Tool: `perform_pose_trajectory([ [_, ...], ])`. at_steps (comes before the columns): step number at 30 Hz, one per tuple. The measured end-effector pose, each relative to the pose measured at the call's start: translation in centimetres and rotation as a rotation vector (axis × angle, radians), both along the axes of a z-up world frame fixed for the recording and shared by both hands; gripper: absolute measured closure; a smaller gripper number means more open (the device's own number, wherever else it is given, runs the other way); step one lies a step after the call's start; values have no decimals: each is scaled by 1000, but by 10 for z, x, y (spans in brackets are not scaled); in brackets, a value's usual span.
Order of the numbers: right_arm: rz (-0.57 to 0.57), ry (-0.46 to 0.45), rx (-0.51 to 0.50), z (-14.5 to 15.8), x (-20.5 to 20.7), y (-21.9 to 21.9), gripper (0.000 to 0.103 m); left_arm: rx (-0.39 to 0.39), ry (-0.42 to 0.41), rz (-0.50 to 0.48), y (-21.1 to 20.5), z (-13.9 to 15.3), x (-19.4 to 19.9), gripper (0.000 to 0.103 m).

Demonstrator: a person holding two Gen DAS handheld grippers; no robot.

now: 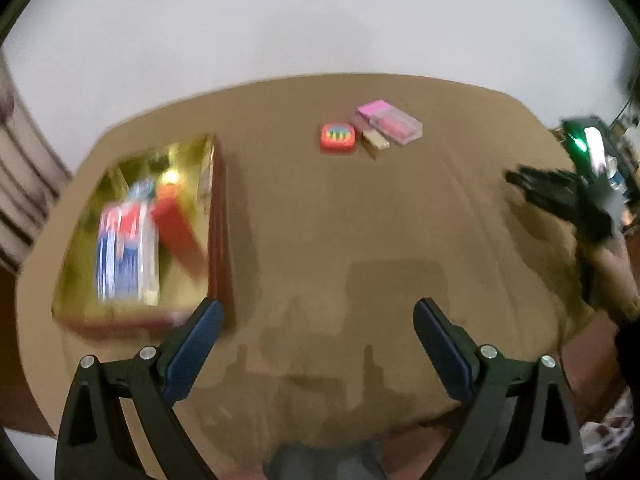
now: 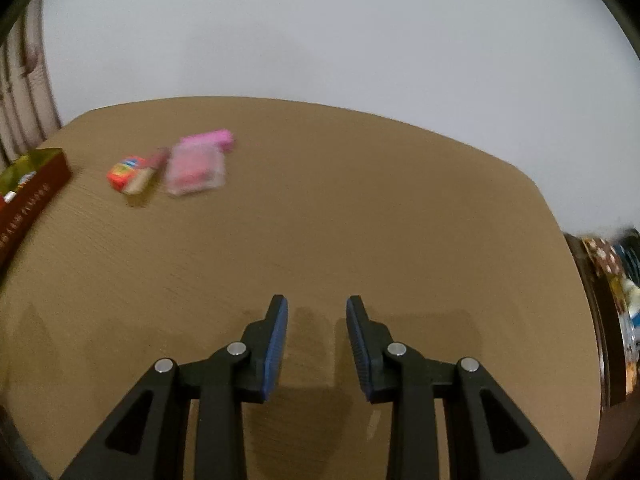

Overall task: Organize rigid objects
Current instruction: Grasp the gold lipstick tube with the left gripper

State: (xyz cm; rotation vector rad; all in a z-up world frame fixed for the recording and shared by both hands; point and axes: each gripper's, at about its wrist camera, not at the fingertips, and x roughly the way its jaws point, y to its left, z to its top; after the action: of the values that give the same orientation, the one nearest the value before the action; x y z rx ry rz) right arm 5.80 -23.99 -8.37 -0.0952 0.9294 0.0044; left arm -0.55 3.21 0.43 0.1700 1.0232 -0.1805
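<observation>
A small orange tin (image 1: 337,138), a tan stick-shaped piece (image 1: 375,142), a clear case with pink contents (image 1: 396,124) and a pink block (image 1: 374,108) lie clustered at the table's far middle. The right wrist view shows the same orange tin (image 2: 126,172) and clear case (image 2: 196,168) at far left. A gold-lined box with red walls (image 1: 218,216) sits left, holding blue-and-red packs (image 1: 124,252) and a red carton (image 1: 178,228). My left gripper (image 1: 316,308) is wide open over bare table, right of the box. My right gripper (image 2: 316,304) is shut and empty over bare table.
The brown table (image 2: 360,220) ends at a white wall. A hand (image 1: 612,276) carrying the blurred right gripper shows at the right edge of the left wrist view. Clutter (image 2: 616,280) lies beyond the table's right edge. The red box wall (image 2: 36,196) stands at far left.
</observation>
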Motion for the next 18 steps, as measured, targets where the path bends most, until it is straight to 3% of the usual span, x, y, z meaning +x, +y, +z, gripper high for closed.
perform_pose_trajectory([
  [3,-14,1,57,-18,-7,-19,72,-5,30,-43,-23,-8,36,9],
  [8,-25,-11,147,-19,-7,-33,72,-164,126,-95,-60,-23,98,9],
  [18,-8,-68,212,-4,-19,-35,72,-243,275,-18,-88,-59,185,13],
])
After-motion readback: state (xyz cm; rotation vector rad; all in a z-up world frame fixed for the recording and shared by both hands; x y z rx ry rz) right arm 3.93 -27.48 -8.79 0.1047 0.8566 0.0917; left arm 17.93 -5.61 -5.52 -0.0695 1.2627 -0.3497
